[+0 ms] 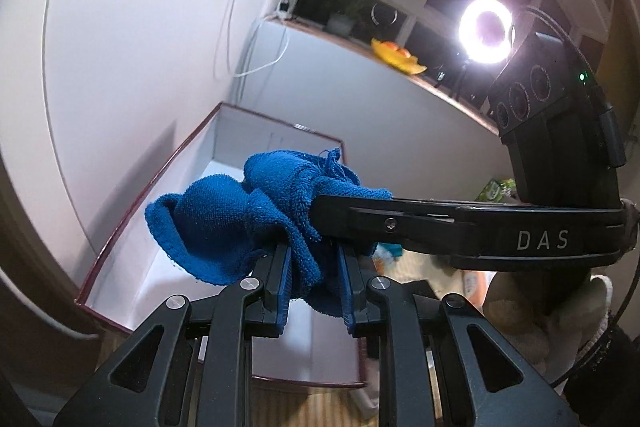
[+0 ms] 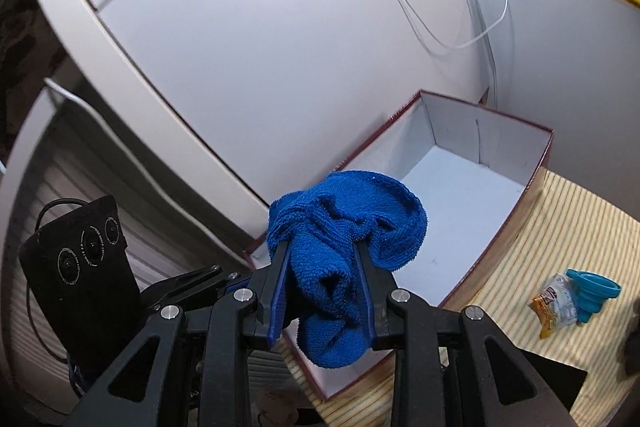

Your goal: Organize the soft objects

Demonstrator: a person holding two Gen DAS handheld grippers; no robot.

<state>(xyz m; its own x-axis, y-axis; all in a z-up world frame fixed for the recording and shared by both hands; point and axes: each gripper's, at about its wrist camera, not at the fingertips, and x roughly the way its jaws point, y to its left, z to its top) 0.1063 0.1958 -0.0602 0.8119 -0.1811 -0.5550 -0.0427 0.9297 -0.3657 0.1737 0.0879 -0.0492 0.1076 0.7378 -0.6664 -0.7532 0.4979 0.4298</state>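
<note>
A crumpled blue towel (image 1: 236,219) is held in the air above an open white box with a dark red rim (image 1: 120,235). My left gripper (image 1: 314,263) is shut on the towel's lower part. My right gripper (image 1: 320,211) comes in from the right in the left wrist view and is shut on the same towel. In the right wrist view the blue towel (image 2: 344,243) bunches between my right gripper's (image 2: 320,267) fingers, over the near end of the box (image 2: 536,179). The left gripper's body shows at the lower left there, its fingertips hidden behind the towel.
The box stands on a striped yellow cloth (image 2: 560,227) against a white cabinet (image 2: 240,47). A teal collapsible funnel (image 2: 596,291) and a snack packet (image 2: 554,307) lie right of the box. A ring light (image 1: 486,29) and a yellow dish (image 1: 396,57) stand on the sill.
</note>
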